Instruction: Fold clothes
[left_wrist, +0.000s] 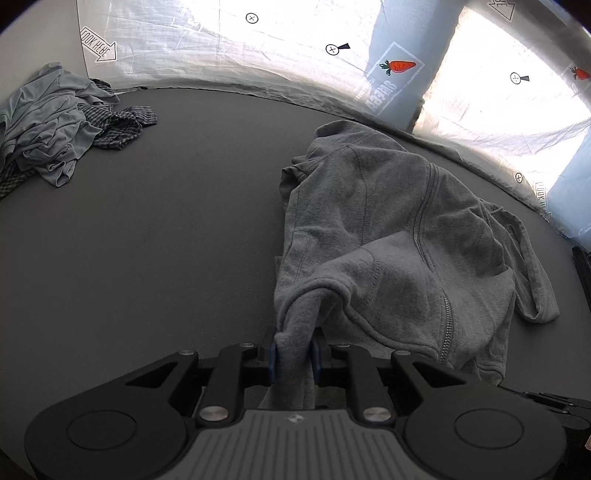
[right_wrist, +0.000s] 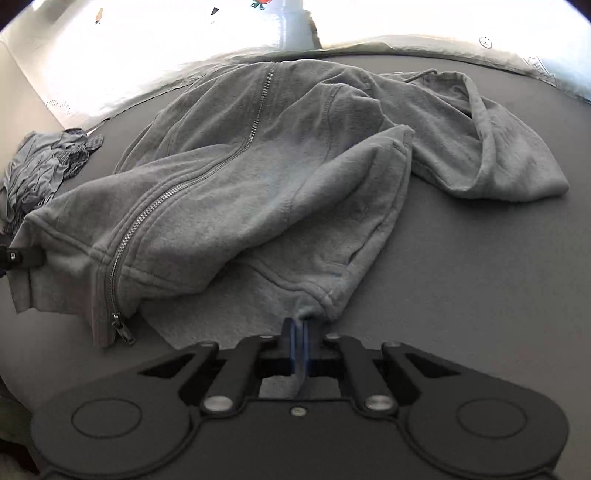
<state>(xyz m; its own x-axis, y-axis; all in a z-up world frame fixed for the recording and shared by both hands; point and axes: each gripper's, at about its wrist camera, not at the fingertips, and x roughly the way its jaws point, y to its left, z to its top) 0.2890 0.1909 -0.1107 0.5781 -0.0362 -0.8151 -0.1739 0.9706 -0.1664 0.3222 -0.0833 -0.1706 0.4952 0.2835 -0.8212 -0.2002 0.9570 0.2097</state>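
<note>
A grey zip-up hoodie lies rumpled on the dark grey table, its zipper running down the front. My left gripper is shut on a bunched corner of its hem. In the right wrist view the hoodie spreads across the table, hood at the far right. My right gripper is shut on another hem corner, close to the table. The left gripper's tip shows at the left edge of that view, holding the hem by the zipper end.
A pile of other clothes, a blue-grey garment and dark plaid cloth, lies at the table's far left; it also shows in the right wrist view. Bright plastic sheeting with printed markers backs the table's far edge.
</note>
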